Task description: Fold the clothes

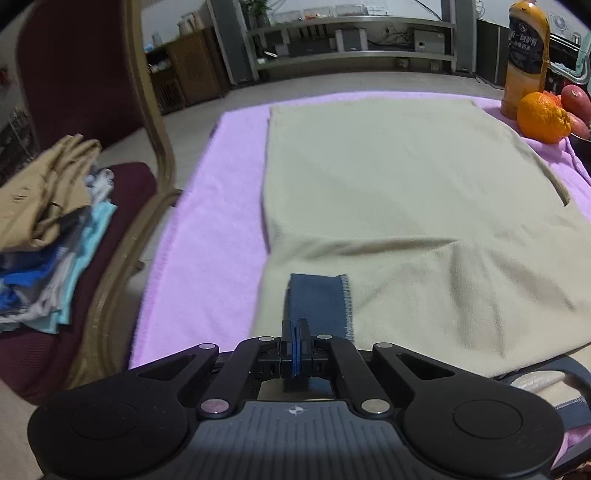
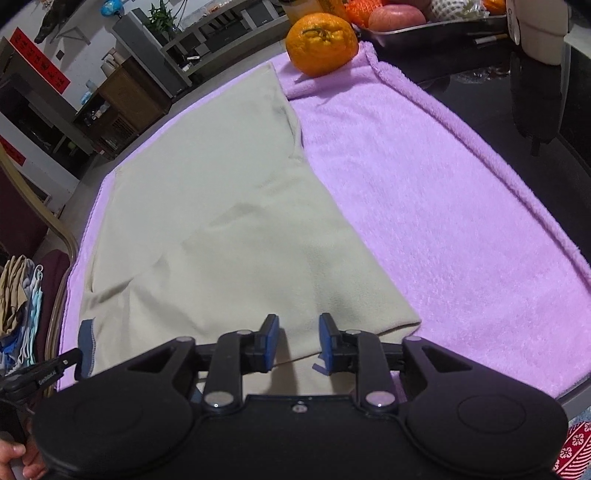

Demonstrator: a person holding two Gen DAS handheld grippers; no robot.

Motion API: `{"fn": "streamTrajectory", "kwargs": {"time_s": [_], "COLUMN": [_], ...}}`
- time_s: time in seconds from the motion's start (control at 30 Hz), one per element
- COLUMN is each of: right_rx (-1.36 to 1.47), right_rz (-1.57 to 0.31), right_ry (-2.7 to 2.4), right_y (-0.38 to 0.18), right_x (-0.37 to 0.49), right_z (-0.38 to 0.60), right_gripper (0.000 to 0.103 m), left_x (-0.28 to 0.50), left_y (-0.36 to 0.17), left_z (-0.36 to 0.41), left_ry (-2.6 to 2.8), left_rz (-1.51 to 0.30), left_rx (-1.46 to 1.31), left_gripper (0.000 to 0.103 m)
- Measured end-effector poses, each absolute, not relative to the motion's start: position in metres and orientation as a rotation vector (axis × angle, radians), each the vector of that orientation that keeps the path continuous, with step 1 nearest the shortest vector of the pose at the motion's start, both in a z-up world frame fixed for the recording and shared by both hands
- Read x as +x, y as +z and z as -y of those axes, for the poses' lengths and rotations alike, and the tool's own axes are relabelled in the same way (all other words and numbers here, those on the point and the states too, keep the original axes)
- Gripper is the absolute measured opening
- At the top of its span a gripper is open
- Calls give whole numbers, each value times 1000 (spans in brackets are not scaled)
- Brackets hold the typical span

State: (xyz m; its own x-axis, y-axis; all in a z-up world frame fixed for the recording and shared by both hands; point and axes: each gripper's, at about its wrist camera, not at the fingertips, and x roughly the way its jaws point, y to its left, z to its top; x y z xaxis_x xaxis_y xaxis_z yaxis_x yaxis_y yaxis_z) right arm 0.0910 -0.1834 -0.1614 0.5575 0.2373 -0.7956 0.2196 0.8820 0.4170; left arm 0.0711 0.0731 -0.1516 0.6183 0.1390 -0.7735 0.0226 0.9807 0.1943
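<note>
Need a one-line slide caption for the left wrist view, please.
Left tongs shut on the blue cuff of a beige shirt spread over a purple blanket.

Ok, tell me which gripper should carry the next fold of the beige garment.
Probably the left gripper: it is shut on the blue cuff of the beige garment, ready to carry it across. The right gripper is open above the near hem, gripping nothing.

Near edge of beige garment is hidden under the hand-held gripper bodies. Bottle top is cropped; label unreadable. Clothes pile is cut off at left, blurred. Fruit tray is cropped at top.
</note>
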Motion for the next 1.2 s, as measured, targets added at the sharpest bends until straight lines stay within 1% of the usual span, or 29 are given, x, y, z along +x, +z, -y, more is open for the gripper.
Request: {"fn": "streamTrajectory", "kwargs": {"time_s": [0.07,0.23,0.27,0.33,0.4,0.43,0.47,0.5,0.6,0.63,0.67,0.73,0.77,0.8,0.83,0.87,0.97,1.07,1.1,1.13,1.2], "right_rx": [481,501,509,500,515,530,548,572,686,759,840,1003,1074,1139,1192,1241,1418,1360,1319,1306,1314], "right_rz": [-980,-973,-970,-948,-912,-892,-882,-888,-952,-981,-1010,-1066,-1084,-1078,-1062,-1045,-892,-817,-808,-796,-770], "right_ry": [7,2,4,7,6,5,10,22,103,137,170,235,241,248,242,230,131,-46,-93,-113,-97], "right_y": [-158,-154,-153,-147,-140,-138,-137,-139,-154,-165,-177,-202,-216,-228,-238,-247,-262,-246,-238,-230,-217], "right_x": [91,89,88,85,84,84,85,88,105,112,118,130,132,130,126,121,94,76,73,72,74], "right_z": [184,191,192,195,200,203,204,204,198,198,198,198,201,207,217,227,268,293,297,300,301], "right_gripper": [36,38,40,40,40,32,17,12,11,13,18,25,24,20,7,0,0,0,2,9,10], "left_x": [66,67,65,60,57,60,63,67,76,79,83,89,92,91,91,91,89,81,79,77,73], "left_y": [-151,-168,-166,-156,-147,-149,-151,-153,-160,-162,-164,-169,-176,-177,-177,-177,-176,-168,-165,-161,-152], "left_z": [-75,-101,-107,-118,-124,-116,-109,-101,-79,-72,-64,-50,-53,-60,-68,-76,-94,-106,-108,-109,-112], "left_ry": [91,165,166,156,121,100,80,59,-3,-24,-45,-77,-35,-27,-18,-8,33,113,121,130,129], "left_rz": [-903,-965,-964,-938,-909,-913,-917,-921,-932,-936,-939,-947,-957,-944,-952,-957,-933,-900,-894,-888,-870], "left_rx": [204,131,103,44,-16,-6,3,13,41,51,60,79,83,42,-12,-62,-133,-148,-149,-150,-165], "left_gripper": [0,0,3,5,6,6,6,6,8,12,16,17,18,19,18,14,13,12,12,13,14]}}
